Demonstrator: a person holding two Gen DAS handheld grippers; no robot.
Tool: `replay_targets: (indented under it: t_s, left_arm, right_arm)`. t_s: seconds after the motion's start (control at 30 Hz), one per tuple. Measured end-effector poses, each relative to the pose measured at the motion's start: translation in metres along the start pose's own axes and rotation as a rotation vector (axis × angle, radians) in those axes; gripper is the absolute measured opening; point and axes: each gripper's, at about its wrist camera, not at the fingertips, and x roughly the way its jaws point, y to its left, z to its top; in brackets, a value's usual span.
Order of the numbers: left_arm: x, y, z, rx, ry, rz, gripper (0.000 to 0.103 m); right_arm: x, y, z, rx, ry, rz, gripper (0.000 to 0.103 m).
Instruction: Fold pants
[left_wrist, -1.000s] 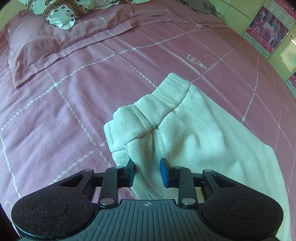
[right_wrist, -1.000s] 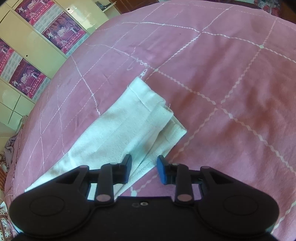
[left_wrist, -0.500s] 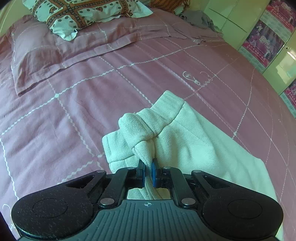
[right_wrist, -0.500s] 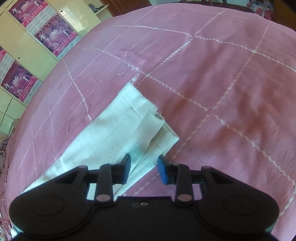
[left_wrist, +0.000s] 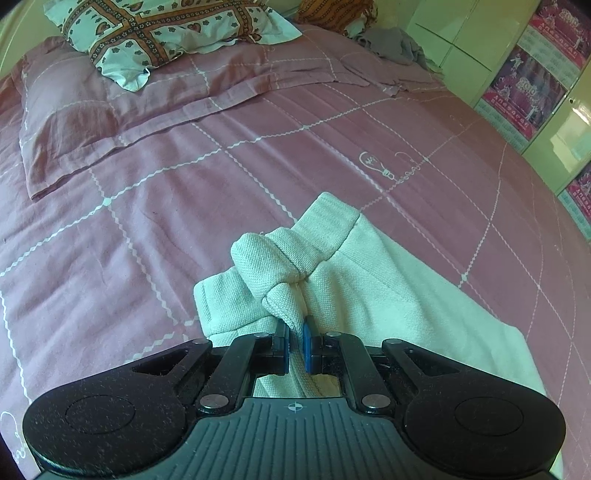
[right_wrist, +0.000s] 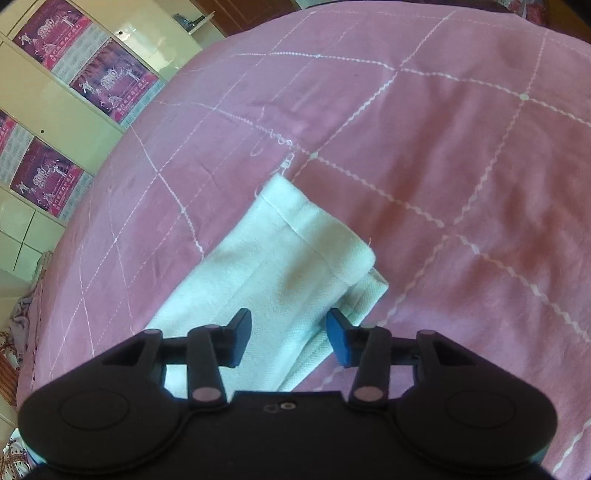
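Already halved lengthwise on the bed (left_wrist: 155, 206), the pants (left_wrist: 388, 295) need cross-folding: left gripper (left_wrist: 295, 341) pinches the waistband; right gripper (right_wrist: 290, 334), fingers opening, straddles the hems.

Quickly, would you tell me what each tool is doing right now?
Left tool: shut on the pants at the waistband.
Right tool: opening over the leg end, gripping nothing.

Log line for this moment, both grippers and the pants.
left gripper: shut on pants waistband | right gripper: jaws opening over leg hems, no grip | pants: flat on bed
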Motion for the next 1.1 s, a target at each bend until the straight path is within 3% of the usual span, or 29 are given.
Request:
replay_targets:
  t_s: [0.03,0.07,0.13,0.23,0.3,0.4,0.47,0.53,0.7,0.9,1.1]
  left_arm:
    - [0.001,-0.001,0.001,0.004,-0.003,0.002,0.007]
    - [0.003,-0.003,0.002,0.009,-0.001,0.005,0.007]
    - [0.006,-0.005,0.004,0.001,0.0,0.008,0.007]
    - [0.002,-0.005,0.011,-0.045,-0.025,-0.002,0.007]
    - [-0.002,-0.005,0.017,-0.049,-0.048,-0.009,0.007]
    - [-0.006,0.003,0.018,-0.055,-0.086,0.002,0.007]
    - [0.002,0.011,0.011,-0.033,-0.061,0.029,0.007]
    - [0.011,0.021,-0.005,-0.025,-0.028,0.052,0.007]
    - [0.013,0.018,-0.022,0.042,-0.048,0.089,0.008]
    - [0.004,0.002,-0.025,0.16,-0.032,0.128,0.008]
    - [-0.046,-0.012,-0.045,0.248,-0.061,0.071,0.01]
  right_arm:
    - [0.002,0.002,0.0,-0.003,-0.014,-0.013,0.013]
    - [0.002,0.006,0.0,-0.019,-0.026,-0.016,0.004]
    - [0.002,0.02,-0.001,-0.091,-0.043,-0.009,0.004]
    - [-0.007,0.046,0.005,-0.107,-0.07,0.096,0.004]
    - [-0.035,0.077,0.018,-0.129,-0.205,0.239,0.004]
    - [-0.067,0.107,0.03,-0.199,-0.354,0.324,0.004]
    - [-0.055,0.093,0.034,-0.185,-0.328,0.262,0.004]
    - [-0.029,0.063,0.027,-0.158,-0.238,0.151,0.004]
    - [0.005,0.016,-0.006,-0.136,-0.118,-0.011,0.004]
    - [0.011,0.02,-0.014,-0.196,-0.081,-0.076,0.004]
    - [-0.001,0.008,-0.016,-0.176,-0.078,-0.066,0.008]
